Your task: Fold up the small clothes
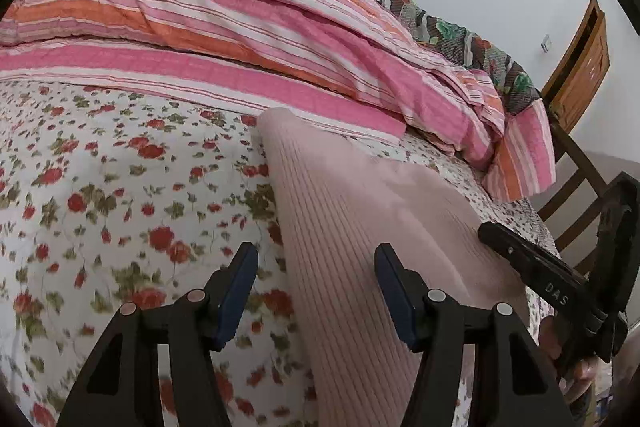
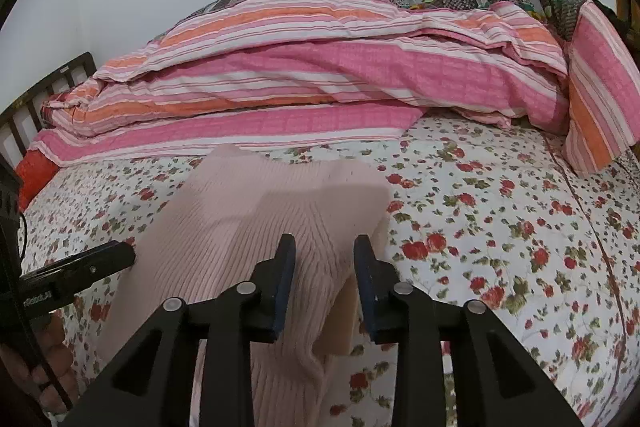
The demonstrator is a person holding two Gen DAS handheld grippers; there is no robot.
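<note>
Both grippers spread over the pink knit, nothing clamped yet.

Your left gripper (image 1: 316, 291) is released, jaws wide: the left finger sits over the floral bedsheet (image 1: 100, 187), the right finger over the pink ribbed garment (image 1: 340, 207), so the knit's left edge runs up between them. The garment lies ahead and right of that gripper, long axis running away from you toward the striped quilt (image 1: 240, 27). Your right gripper (image 2: 324, 283) is also unclenched, jaws straddling a raised fold of the garment (image 2: 248, 227) without visibly pinching it; cannot tell if the pads touch cloth. Judgement: right gripper is nearer a grabbable edge, so it likely leads the next fold along that long axis. No containers in view.
</note>
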